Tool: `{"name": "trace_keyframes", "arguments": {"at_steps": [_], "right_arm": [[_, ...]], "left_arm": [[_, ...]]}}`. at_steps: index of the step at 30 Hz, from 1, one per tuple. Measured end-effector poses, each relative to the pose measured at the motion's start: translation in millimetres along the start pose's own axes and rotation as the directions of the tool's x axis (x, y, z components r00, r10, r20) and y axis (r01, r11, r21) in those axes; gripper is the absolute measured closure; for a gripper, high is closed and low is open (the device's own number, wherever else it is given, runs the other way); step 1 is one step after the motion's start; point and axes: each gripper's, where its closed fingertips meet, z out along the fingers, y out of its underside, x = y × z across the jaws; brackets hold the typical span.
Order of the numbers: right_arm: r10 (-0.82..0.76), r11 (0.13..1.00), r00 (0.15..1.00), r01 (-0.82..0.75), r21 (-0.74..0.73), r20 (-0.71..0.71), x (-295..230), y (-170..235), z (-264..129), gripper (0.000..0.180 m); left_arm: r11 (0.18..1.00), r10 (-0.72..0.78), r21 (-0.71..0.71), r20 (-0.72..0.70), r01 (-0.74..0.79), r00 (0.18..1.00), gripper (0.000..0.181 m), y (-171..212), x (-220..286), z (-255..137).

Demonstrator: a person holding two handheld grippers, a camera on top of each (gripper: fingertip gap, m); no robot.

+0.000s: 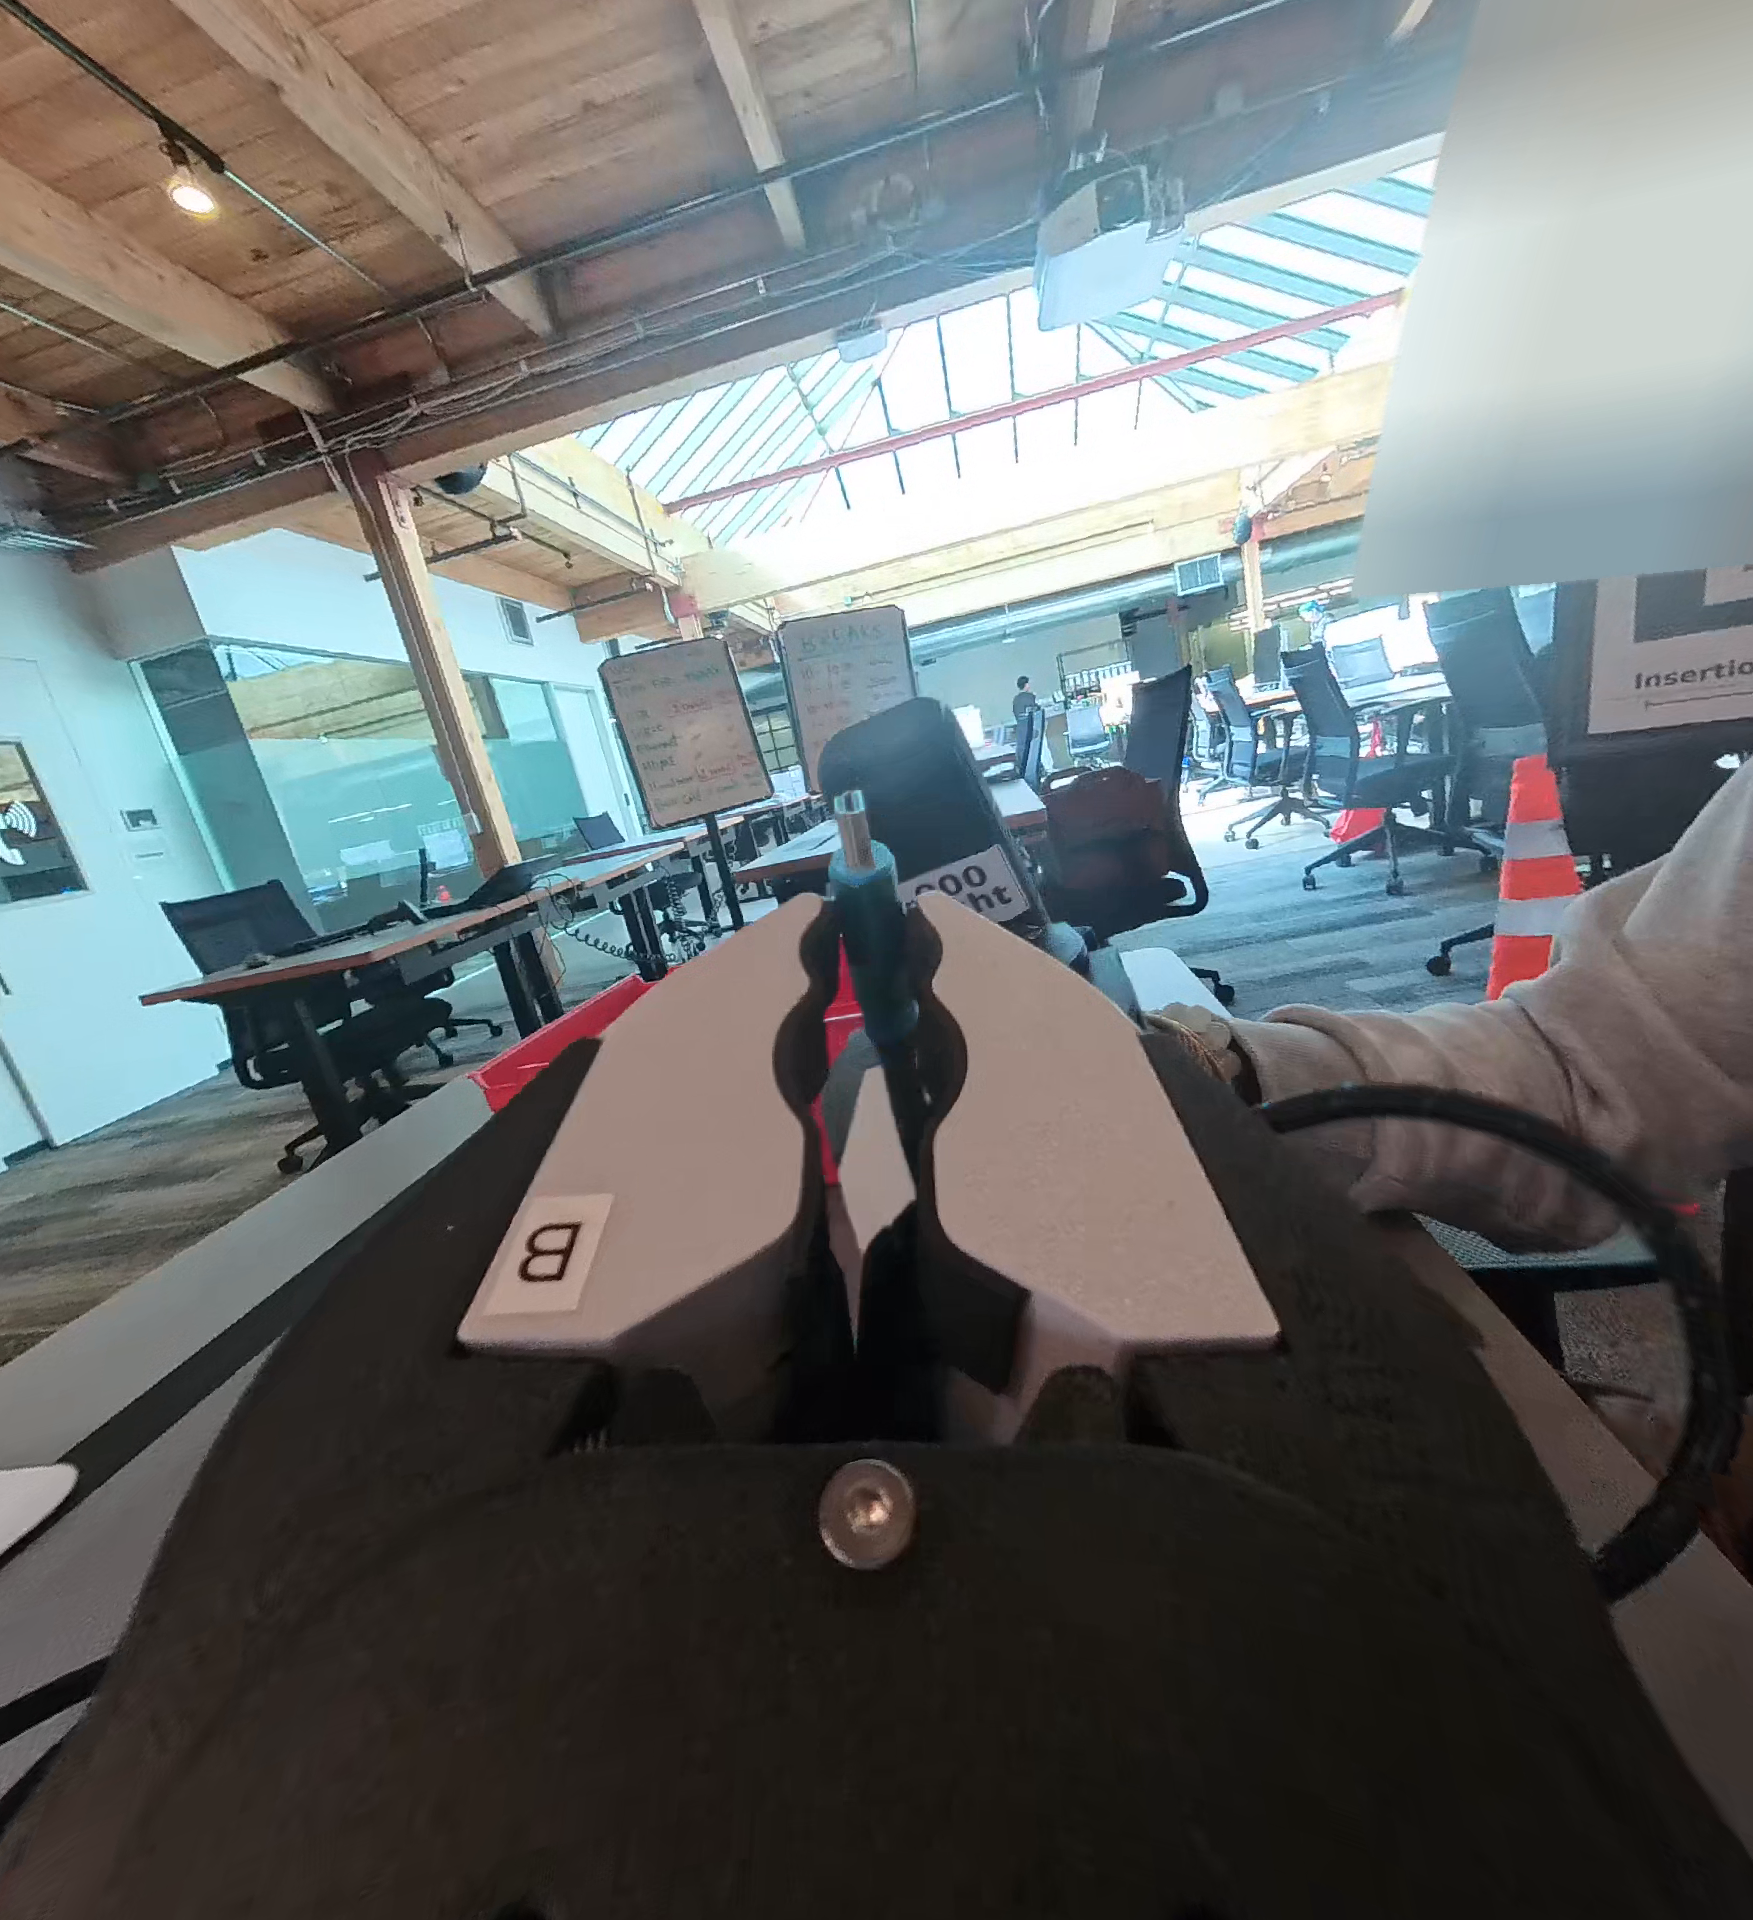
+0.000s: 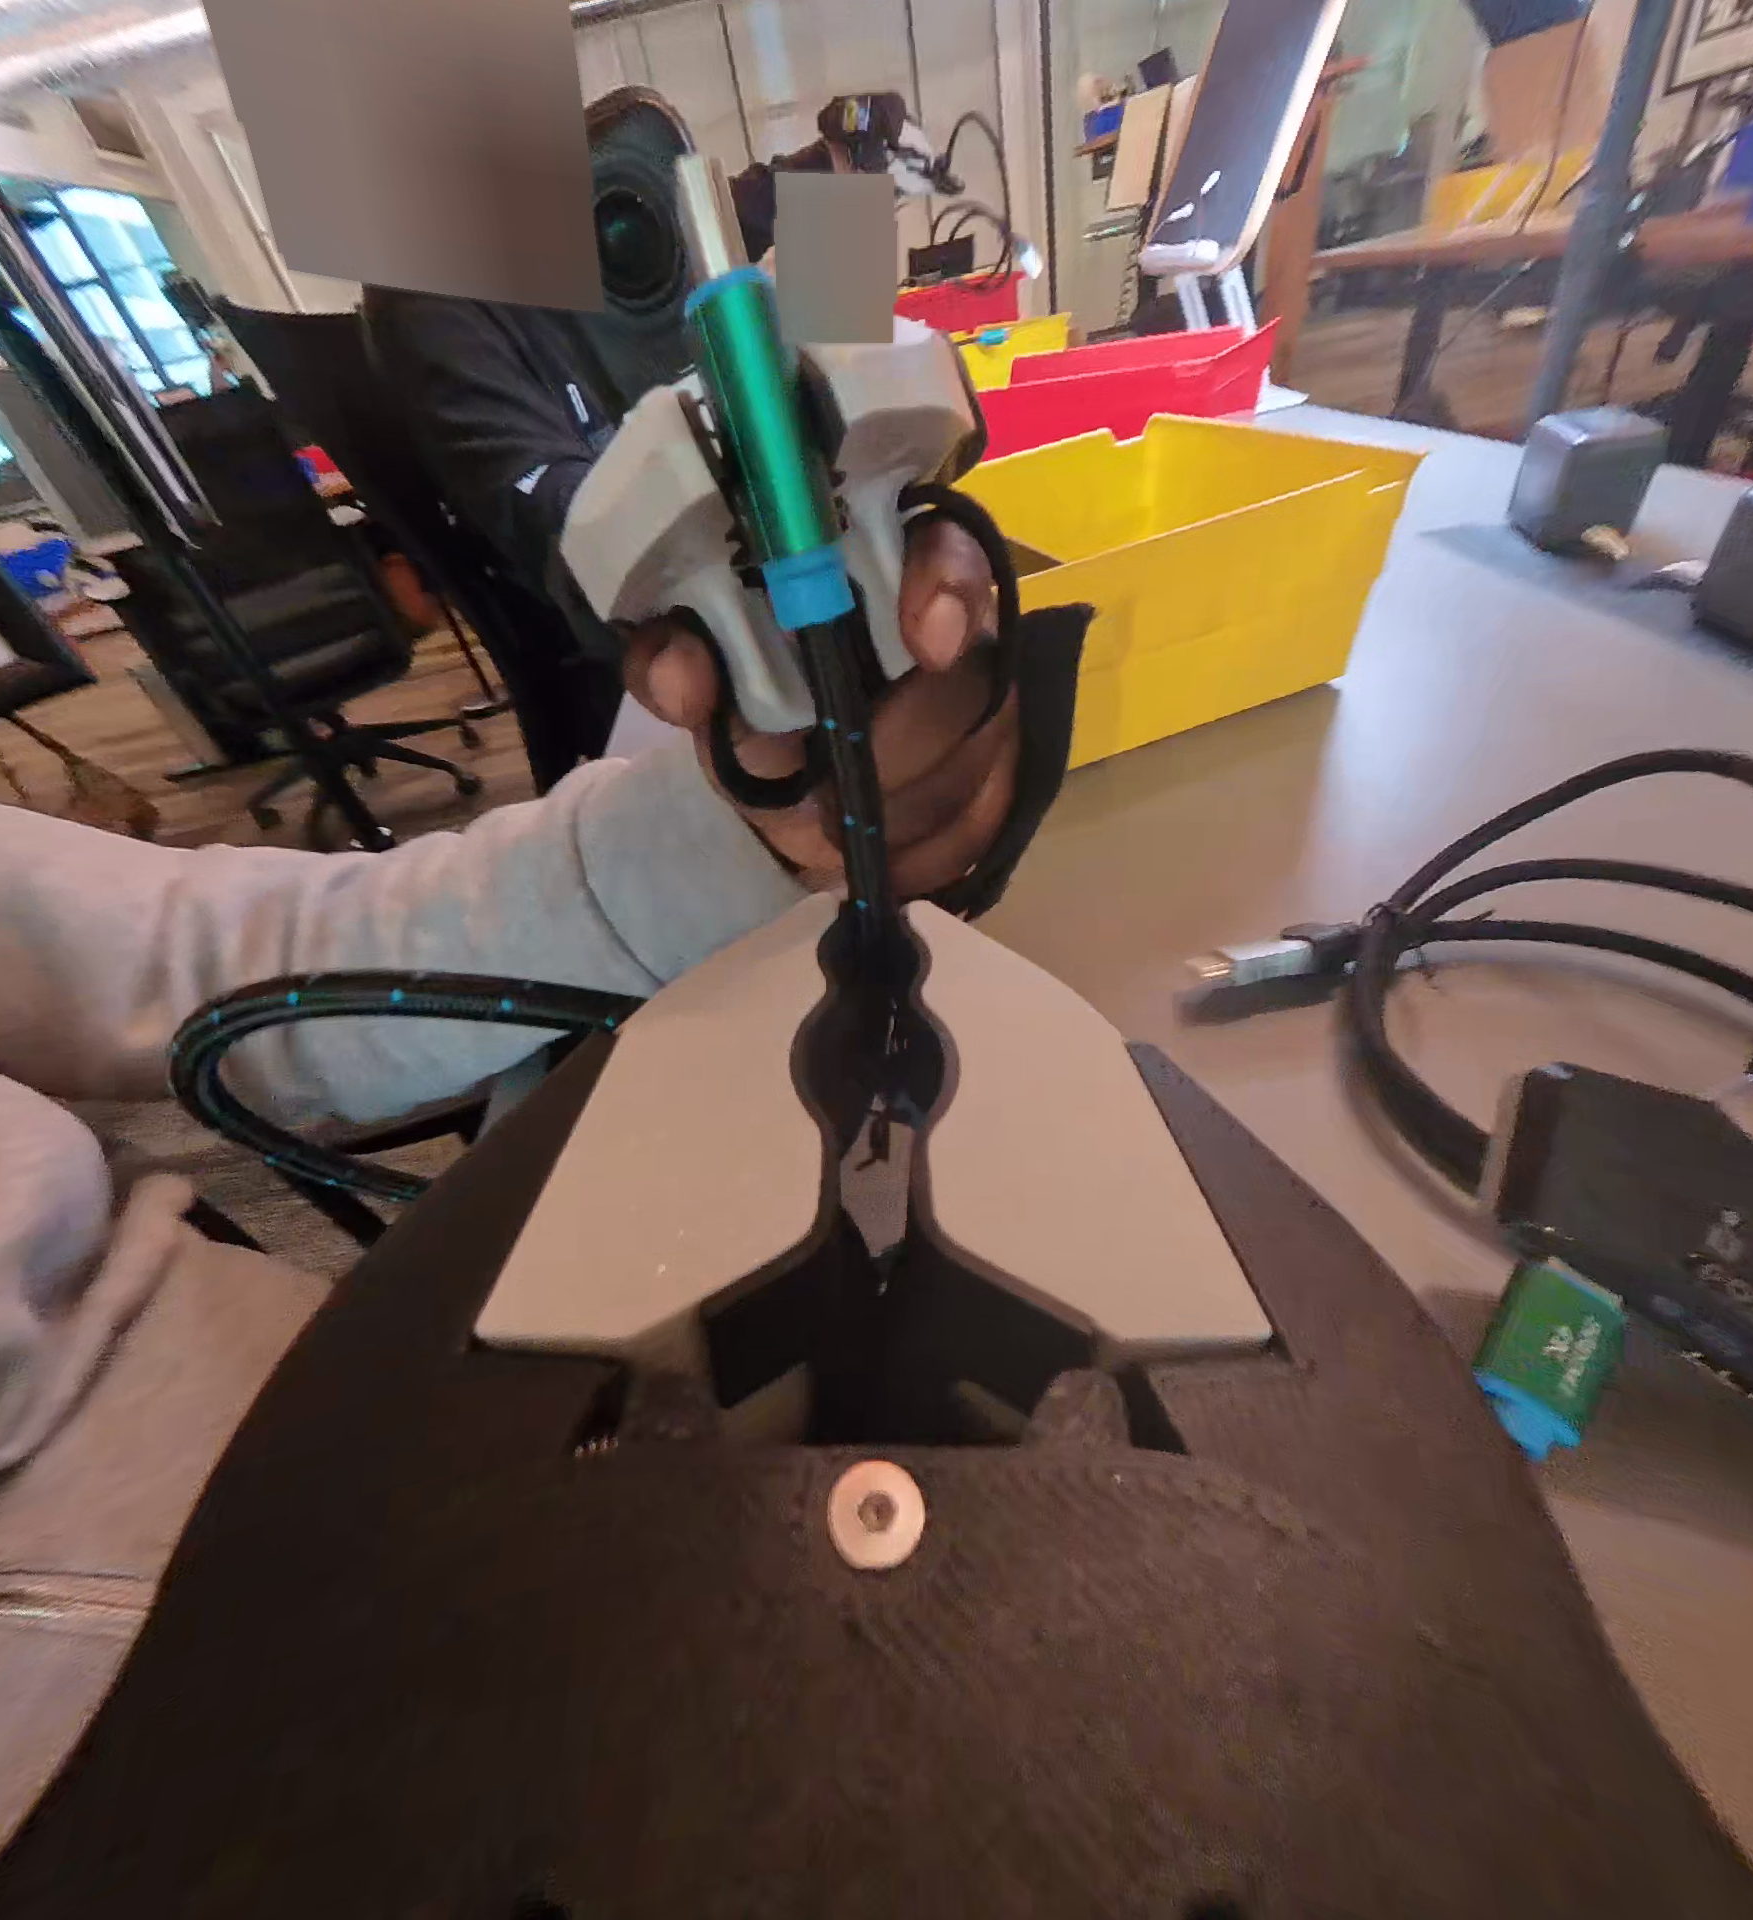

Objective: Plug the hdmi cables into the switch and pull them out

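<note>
Two grippers share one braided cable above the grey desk (image 2: 1371, 748).

We see the left gripper (image 1: 874, 961) with its fingers closed on the green metal-shelled HDMI plug (image 1: 867, 935), and the right gripper (image 2: 877, 935) pinching the black, blue-flecked braided cable (image 2: 856, 790) just below it. The plug looks light, rigid and smooth; we judge its shell the better hold, since the cord flexes. The black switch box (image 2: 1682, 1195) lies at the desk's right edge.

Left tongs (image 1: 870, 940) clamped on HDMI plug (image 1: 867, 914), pointing up.
</note>
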Motion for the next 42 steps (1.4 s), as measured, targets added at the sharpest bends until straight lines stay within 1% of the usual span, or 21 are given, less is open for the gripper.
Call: {"name": "trace_keyframes", "arguments": {"at_steps": [7,10,12,13,14,16,18,20,22,24,26,28,30,32,33,34,35,36,38,41,42], "right_arm": [[0.144,0.981,0.987,-0.133,-0.141,0.067,-9,19,3,0.172],[0.144,0.971,0.988,-0.132,-0.199,0.047,-7,29,5,0.171],[-0.066,0.976,0.992,0.043,-0.212,-0.105,15,27,1,0.169],[-0.2,0.967,0.954,0.156,-0.199,-0.226,29,19,-3,0.167],[-0.304,0.951,0.89,0.264,-0.159,-0.34,40,4,-10,0.16],[-0.41,0.892,0.755,0.449,-0.053,-0.511,45,-29,-25,0.153],[-0.441,0.828,0.661,0.561,0.01,-0.607,40,-49,-35,0.148],[-0.453,0.799,0.634,0.6,0.029,-0.627,35,-54,-35,0.145],[-0.454,0.786,0.612,0.618,0.033,-0.647,33,-58,-35,0.143],[-0.438,0.761,0.578,0.646,0.058,-0.688,31,-67,-43,0.143],[-0.394,0.753,0.555,0.652,0.088,-0.733,34,-76,-57,0.145],[-0.351,0.793,0.575,0.603,0.092,-0.739,46,-75,-66,0.148],[-0.298,0.885,0.614,0.465,0.03,-0.731,69,-58,-68,0.154],[-0.278,0.953,0.729,0.292,-0.082,-0.626,81,-25,-54,0.157],[-0.281,0.958,0.784,0.262,-0.115,-0.554,77,-13,-44,0.155],[-0.302,0.953,0.805,0.278,-0.124,-0.51,73,-7,-35,0.15],[-0.351,0.934,0.792,0.331,-0.131,-0.499,69,-5,-28,0.143],[-0.423,0.902,0.753,0.403,-0.156,-0.504,66,-3,-20,0.137],[-0.577,0.804,0.619,0.544,-0.24,-0.533,61,0,-6,0.128],[-0.718,0.629,0.394,0.719,-0.295,-0.574,47,-11,7,0.121],[-0.747,0.583,0.342,0.749,-0.314,-0.57,43,-13,9,0.119]], "left_arm": [[0.994,-0.062,0.091,0.068,0.056,0.996,0.17,-19,-18,-16],[0.995,-0.086,0.057,0.106,0.081,0.991,0.169,-13,-26,-17],[0.99,-0.137,0.059,0.144,0.129,0.98,0.17,-9,-33,-15],[0.984,-0.171,0.077,0.168,0.16,0.971,0.171,-9,-38,-15],[0.976,-0.21,0.1,0.2,0.194,0.957,0.171,-9,-44,-17],[0.959,-0.282,0.126,0.282,0.255,0.917,0.171,-3,-59,-23],[0.935,-0.355,0.127,0.312,0.332,0.881,0.171,6,-66,-23],[0.92,-0.389,0.107,0.35,0.376,0.852,0.171,16,-70,-19],[0.933,-0.348,0.07,0.439,0.354,0.829,0.171,25,-75,-19],[0.945,-0.323,0.129,0.531,0.302,0.783,0.17,17,-85,-28],[0.917,-0.399,0.27,0.57,0.295,0.718,0.17,3,-96,-46],[0.845,-0.528,0.419,0.55,0.333,0.648,0.171,-5,-106,-65],[0.75,-0.644,0.551,0.482,0.365,0.594,0.171,-8,-113,-80],[0.661,-0.73,0.633,0.418,0.402,0.541,0.17,-6,-119,-89],[0.624,-0.759,0.663,0.388,0.414,0.523,0.171,-5,-120,-91],[0.588,-0.783,0.69,0.356,0.422,0.509,0.171,-5,-120,-93],[0.55,-0.807,0.713,0.32,0.435,0.496,0.17,-5,-120,-93],[0.508,-0.831,0.733,0.277,0.453,0.483,0.17,-5,-120,-93],[0.429,-0.872,0.752,0.2,0.5,0.447,0.17,-1,-119,-90],[0.362,-0.899,0.758,0.13,0.542,0.419,0.171,3,-118,-84],[0.362,-0.9,0.759,0.133,0.542,0.415,0.171,4,-118,-84]]}}
